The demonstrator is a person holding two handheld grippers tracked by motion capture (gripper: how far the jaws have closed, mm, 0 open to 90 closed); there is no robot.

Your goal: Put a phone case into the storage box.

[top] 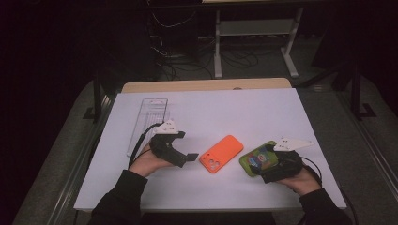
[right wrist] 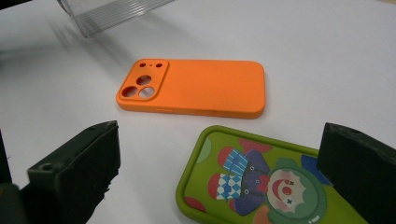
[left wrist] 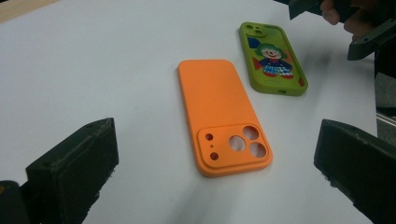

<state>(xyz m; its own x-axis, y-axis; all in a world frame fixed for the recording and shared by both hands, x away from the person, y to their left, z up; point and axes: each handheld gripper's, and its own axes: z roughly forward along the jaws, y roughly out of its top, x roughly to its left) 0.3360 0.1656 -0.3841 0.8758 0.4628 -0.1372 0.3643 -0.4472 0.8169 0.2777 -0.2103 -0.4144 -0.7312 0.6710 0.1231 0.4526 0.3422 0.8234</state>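
Note:
An orange phone case (top: 221,153) (left wrist: 222,114) (right wrist: 196,86) lies back up in the middle of the white table, its camera cut-outs toward the near side. A green phone case with a cartoon clown (top: 257,158) (left wrist: 273,58) (right wrist: 261,182) lies just right of it. My left gripper (top: 187,158) (left wrist: 219,140) rests left of the orange case, open, pads apart from it. My right gripper (top: 264,164) (right wrist: 219,144) sits at the green case's near right end, open, with that case lying flat between its wide jaws. The right gripper (left wrist: 364,28) also appears beyond the green case in the left gripper view.
A clear plastic tray (top: 149,122) (right wrist: 107,11) lies lengthwise at the back left of the white sheet (top: 244,108). A wooden table edge (top: 206,85) runs behind it. Desk legs and cables stand on the dark floor beyond.

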